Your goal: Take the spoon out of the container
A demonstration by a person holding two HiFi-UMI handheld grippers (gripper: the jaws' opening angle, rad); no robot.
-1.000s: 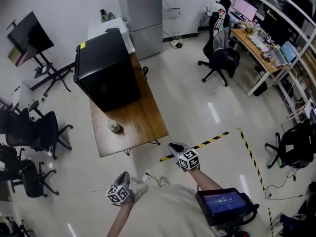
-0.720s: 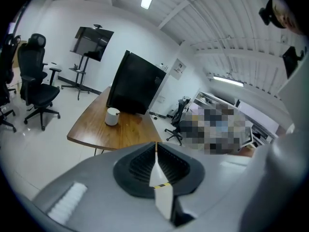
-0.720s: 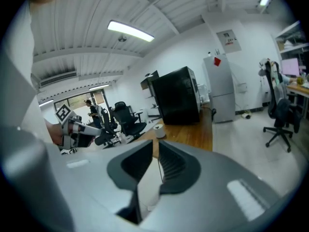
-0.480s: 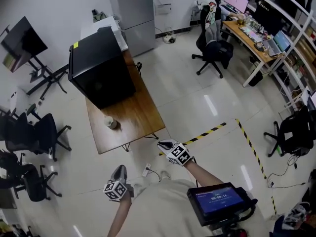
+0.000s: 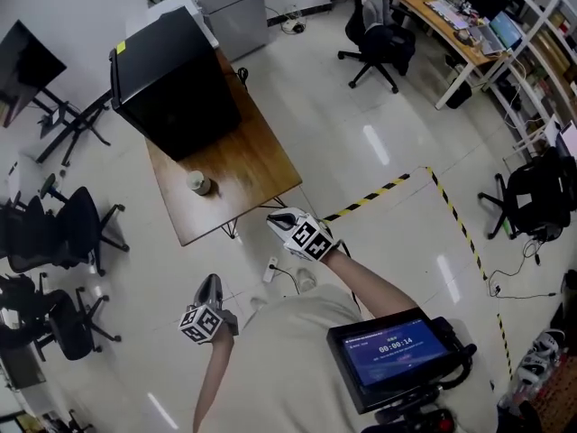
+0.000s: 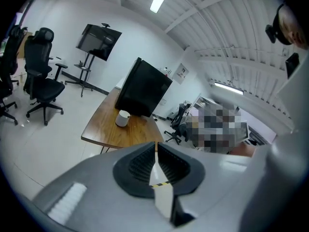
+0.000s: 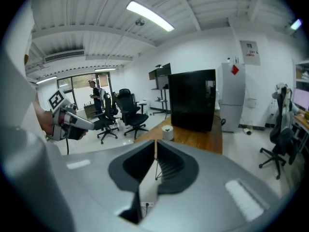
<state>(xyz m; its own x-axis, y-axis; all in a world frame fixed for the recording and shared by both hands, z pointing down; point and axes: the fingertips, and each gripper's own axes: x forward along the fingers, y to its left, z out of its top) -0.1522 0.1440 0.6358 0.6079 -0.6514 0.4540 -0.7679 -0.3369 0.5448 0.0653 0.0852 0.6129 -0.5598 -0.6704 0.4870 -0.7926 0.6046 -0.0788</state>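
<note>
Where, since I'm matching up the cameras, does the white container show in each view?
Head view: container, left of centre, on the wooden table.
Left gripper view: left of centre, on the table's near end.
Right gripper view: near centre, on the table.
Shared landmark: the black box behind it.

Looking like an office-lab, swivel chairs [image 5: 68,228] sitting off the left gripper's [image 5: 209,284] outer side, wooden table [image 5: 257,161] standing ahead of the right gripper [image 5: 276,219], monitor-covered desk [image 5: 449,21] running far beyond it, hazard tape [image 5: 379,194] striping glossy floor [image 5: 352,97] nearby.
</note>
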